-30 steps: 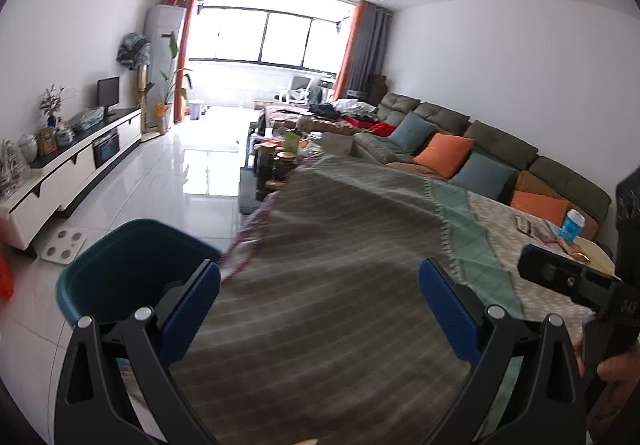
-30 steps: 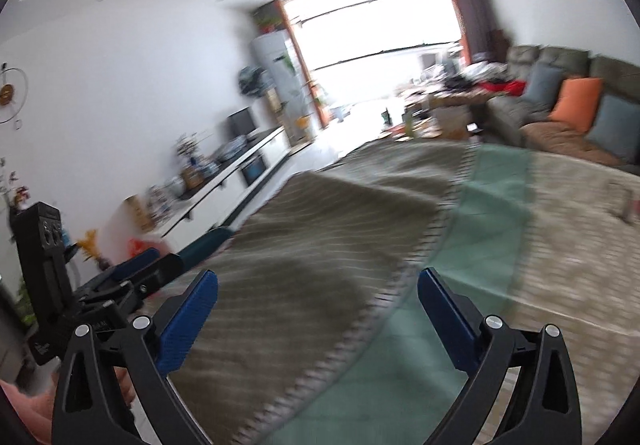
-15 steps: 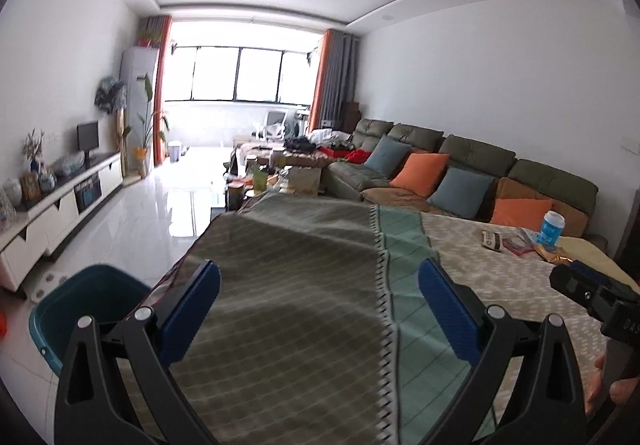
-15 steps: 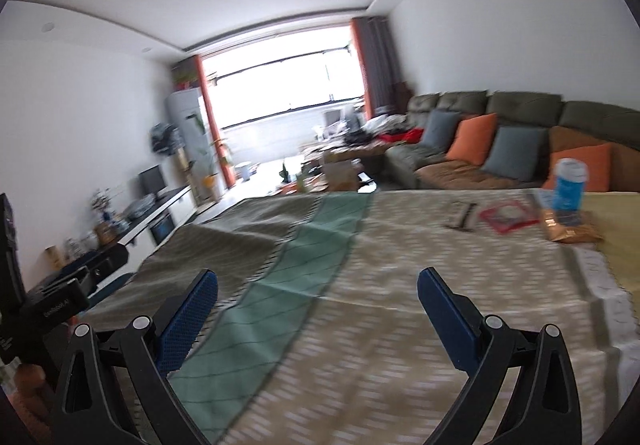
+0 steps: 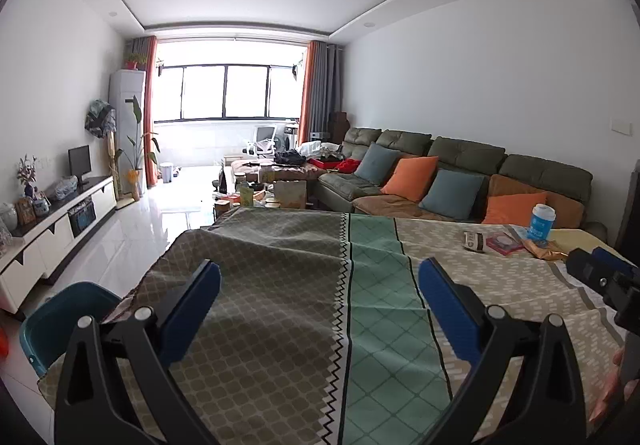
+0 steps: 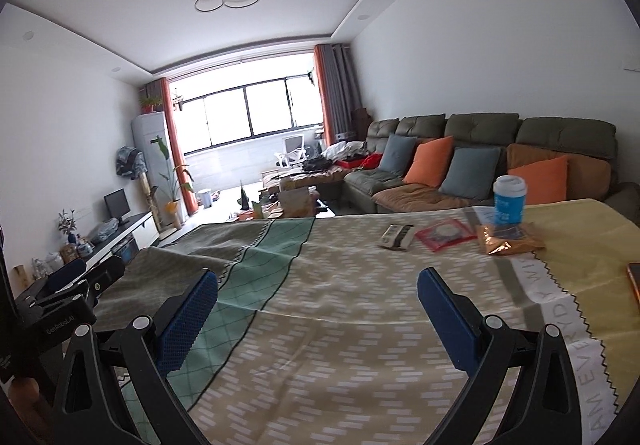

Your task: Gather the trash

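On the far right of the patterned tablecloth (image 6: 340,325) lie a small white-and-brown packet (image 6: 397,236), a red wrapper (image 6: 444,234) and a crumpled golden snack bag (image 6: 510,241), with a blue-and-white tub (image 6: 509,201) standing behind the bag. The same group shows small in the left wrist view: packet (image 5: 474,241), red wrapper (image 5: 505,244), golden bag (image 5: 546,250), tub (image 5: 540,222). My right gripper (image 6: 318,319) is open, well short of the packet. My left gripper (image 5: 320,311) is open over the brown and green cloth. A teal bin (image 5: 60,321) stands on the floor at the table's left edge.
A green sofa (image 6: 480,157) with orange and blue cushions runs behind the table. A cluttered coffee table (image 5: 264,185) sits beyond the far edge. A white TV cabinet (image 5: 52,229) lines the left wall. An orange-edged flat object (image 6: 634,281) lies at the table's right edge.
Both views have swung right and levelled out. The trash group and tub have come into clearer view, and the bin has slid to the left view's lower left corner. Both grippers stay open.
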A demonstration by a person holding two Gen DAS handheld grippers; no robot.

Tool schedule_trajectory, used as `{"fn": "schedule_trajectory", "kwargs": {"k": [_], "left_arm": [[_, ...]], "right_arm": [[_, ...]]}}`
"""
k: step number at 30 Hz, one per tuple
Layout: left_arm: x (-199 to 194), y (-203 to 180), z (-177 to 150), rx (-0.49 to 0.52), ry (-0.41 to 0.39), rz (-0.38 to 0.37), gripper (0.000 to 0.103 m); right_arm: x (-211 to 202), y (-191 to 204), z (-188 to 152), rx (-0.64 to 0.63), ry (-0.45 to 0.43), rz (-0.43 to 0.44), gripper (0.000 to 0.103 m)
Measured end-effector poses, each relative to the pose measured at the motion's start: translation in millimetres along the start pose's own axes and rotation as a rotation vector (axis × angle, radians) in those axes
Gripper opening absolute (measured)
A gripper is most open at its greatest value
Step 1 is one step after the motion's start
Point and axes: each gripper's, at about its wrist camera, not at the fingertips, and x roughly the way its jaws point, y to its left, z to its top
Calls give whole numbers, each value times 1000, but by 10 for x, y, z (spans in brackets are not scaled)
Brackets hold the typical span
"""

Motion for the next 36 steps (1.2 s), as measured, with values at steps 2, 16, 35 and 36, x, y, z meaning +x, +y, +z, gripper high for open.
{"fn": "schedule_trajectory", "kwargs": {"k": [2,16,35,36], "left_arm": [[-4,-27,2,7,-11,4,99],[-15,-182,15,39,-71,21,99],[-42,-208,55,41,-102,30,99],[-46,-211,55,42,-104,31,99]], "right_arm": [[-16,-18,3,-1,-8,-13,99],[-158,-22,58,-44,-80,-86,99],[-201,-72,87,-37,-95,-103,99],[-200,-72,87,-37,-94,-104,99]]}}
